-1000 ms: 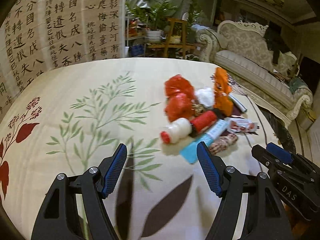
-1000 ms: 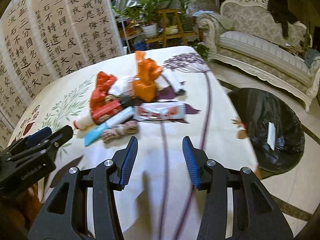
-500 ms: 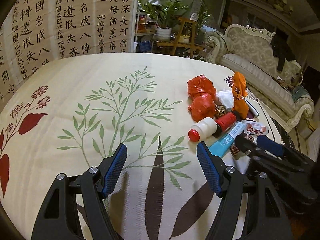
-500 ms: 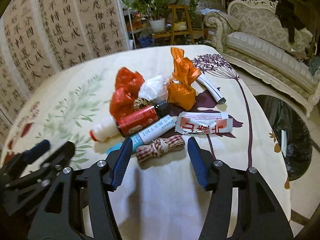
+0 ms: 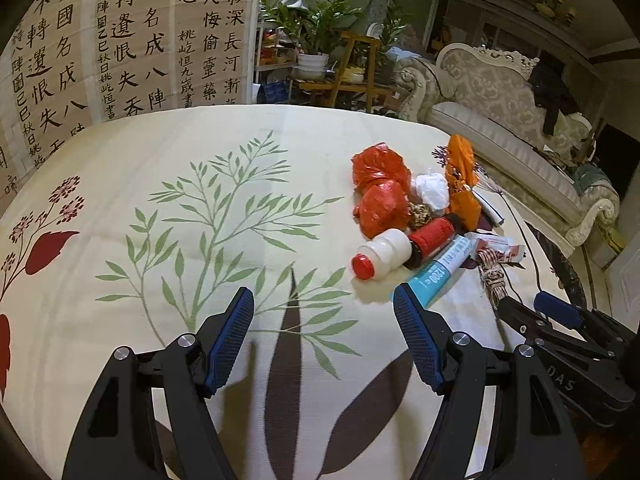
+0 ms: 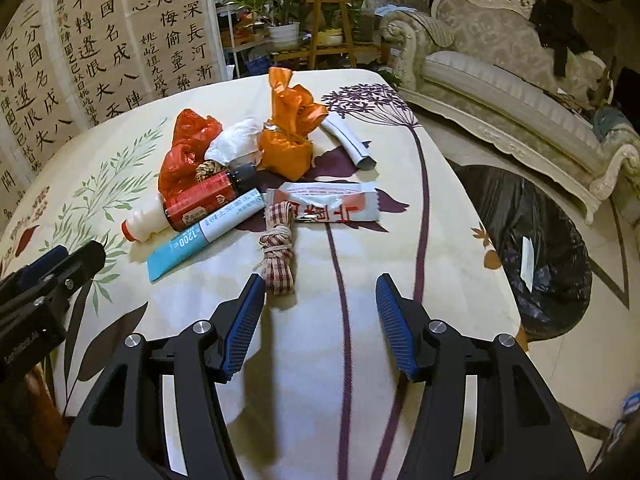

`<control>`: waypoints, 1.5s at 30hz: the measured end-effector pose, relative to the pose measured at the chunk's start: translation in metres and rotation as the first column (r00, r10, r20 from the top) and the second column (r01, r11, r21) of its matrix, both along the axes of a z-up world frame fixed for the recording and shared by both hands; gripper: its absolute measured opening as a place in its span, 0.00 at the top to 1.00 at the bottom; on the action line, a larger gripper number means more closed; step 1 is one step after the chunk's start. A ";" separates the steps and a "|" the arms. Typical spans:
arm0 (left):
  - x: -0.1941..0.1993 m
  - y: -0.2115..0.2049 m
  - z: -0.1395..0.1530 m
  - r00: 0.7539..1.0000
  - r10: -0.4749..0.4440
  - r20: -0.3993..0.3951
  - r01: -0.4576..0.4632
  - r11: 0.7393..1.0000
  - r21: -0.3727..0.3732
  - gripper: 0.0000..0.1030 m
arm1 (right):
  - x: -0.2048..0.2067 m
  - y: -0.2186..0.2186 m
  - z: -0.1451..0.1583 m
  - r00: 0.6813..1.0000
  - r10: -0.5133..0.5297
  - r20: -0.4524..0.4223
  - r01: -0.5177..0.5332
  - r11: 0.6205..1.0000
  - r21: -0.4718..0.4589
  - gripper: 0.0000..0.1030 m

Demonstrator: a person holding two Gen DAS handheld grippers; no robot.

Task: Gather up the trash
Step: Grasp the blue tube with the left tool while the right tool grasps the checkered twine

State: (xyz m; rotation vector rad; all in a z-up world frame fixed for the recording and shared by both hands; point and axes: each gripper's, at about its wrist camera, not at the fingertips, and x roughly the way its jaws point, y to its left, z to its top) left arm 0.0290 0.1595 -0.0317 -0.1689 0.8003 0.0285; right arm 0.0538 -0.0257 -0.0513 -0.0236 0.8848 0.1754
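Both grippers are hovering over the surface with nothing between their fingers. The right gripper is standing spread wide and released, just short of the checked rope bundle, which is lying slightly left of its centre line. The left gripper is likewise gaping and empty, pointing at bare tablecloth with the pile off to its right.

The trash is sitting in 1 tight cluster: a white bottle with a red cap, a red bottle, a blue-and-white tube, a red-and-white wrapper, 2 crumpled red bags, an orange bag, a white wad and a grey roll. The black-lined bin is waiting on the floor past the right edge of the surface.

The risks are coming mostly from crowding. The rope bundle is touching the wrapper, so a close on it may be dragging the wrapper along or catching only a loose strand. The 2 bottles are lying on their sides and touching the tube; a nudge may be sending them rolling. The left gripper is sitting close by, so reaching across the pile may be bringing the 2 tools together. The cloth may also be bunching under a low approach.
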 end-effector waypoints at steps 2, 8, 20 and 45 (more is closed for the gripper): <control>0.001 -0.004 0.000 1.000 -0.007 0.001 0.007 1.000 0.002 0.32 | 0.002 0.001 0.001 1.000 0.007 0.008 -0.007 1.000 0.010 0.45; 0.003 -0.013 0.000 1.000 -0.025 -0.002 0.025 1.000 0.012 0.32 | 0.010 0.015 0.002 0.998 0.056 0.012 -0.057 0.998 0.027 0.61; 0.012 -0.045 -0.001 0.993 -0.118 -0.015 0.118 0.993 0.030 0.32 | 0.006 -0.004 0.001 0.998 0.066 0.020 -0.067 0.997 0.039 0.86; 0.027 -0.087 -0.012 0.968 -0.233 -0.091 0.241 0.966 0.097 0.75 | 0.006 -0.052 -0.004 1.000 0.030 0.003 -0.030 0.989 0.145 0.86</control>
